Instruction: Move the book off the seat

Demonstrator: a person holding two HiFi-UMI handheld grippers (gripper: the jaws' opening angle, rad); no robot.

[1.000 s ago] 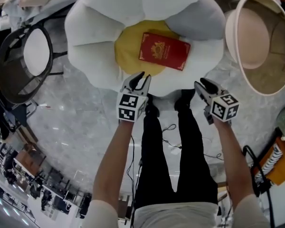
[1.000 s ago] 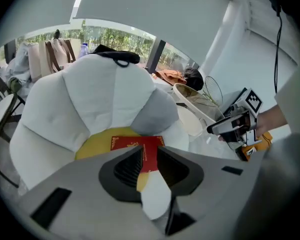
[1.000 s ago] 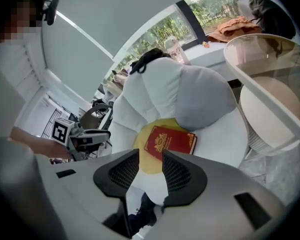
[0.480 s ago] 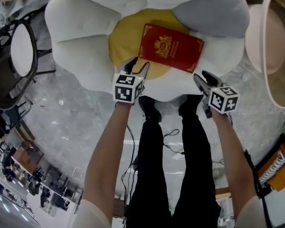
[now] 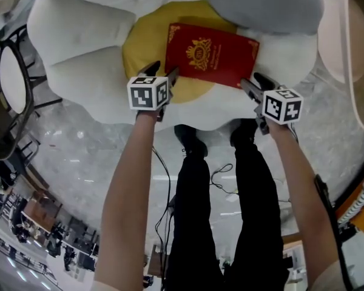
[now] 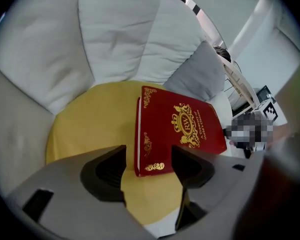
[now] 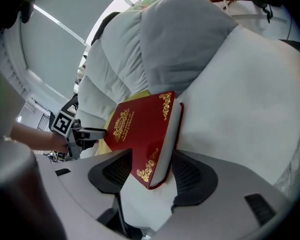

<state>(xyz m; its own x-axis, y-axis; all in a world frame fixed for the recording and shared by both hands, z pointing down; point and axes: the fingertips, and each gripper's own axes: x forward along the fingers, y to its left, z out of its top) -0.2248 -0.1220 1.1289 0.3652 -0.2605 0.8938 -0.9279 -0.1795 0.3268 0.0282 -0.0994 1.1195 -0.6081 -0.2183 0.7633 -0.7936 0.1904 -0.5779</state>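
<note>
A red hardback book (image 5: 211, 54) with gold ornament lies closed on the seat, a flower-shaped cushion chair. Its spine side rests on the yellow centre (image 5: 142, 41), and its page side rides up onto the white petal (image 5: 279, 56) below a grey petal (image 5: 267, 5). Your left gripper (image 5: 164, 73) has just been opening and its jaws stand wide apart, with the near spine corner of the book between them, not pressed. Your right gripper (image 5: 253, 82) has also just been opening, and its jaws straddle the near page-side corner without clamping it. The main risk I judge is on the right: if a jaw catches only the cover, the book may flop open when lifted. Two corner holds are shallow, so uneven closing could twist the book or nudge it away up the slope. The cushion is soft, and a lower jaw pushed deep could pinch fabric along with the book. The book's near edge faces you, and its far edge sits close under the grey petal, so lifting toward yourself looks the freest way. Your legs (image 5: 230, 193) stand right at the seat's front. The marbled floor (image 5: 79, 144) lies open at your left, with a dark-framed round chair (image 5: 12, 80) further left. A pale tub (image 5: 346, 41) stands near on the right.
</note>
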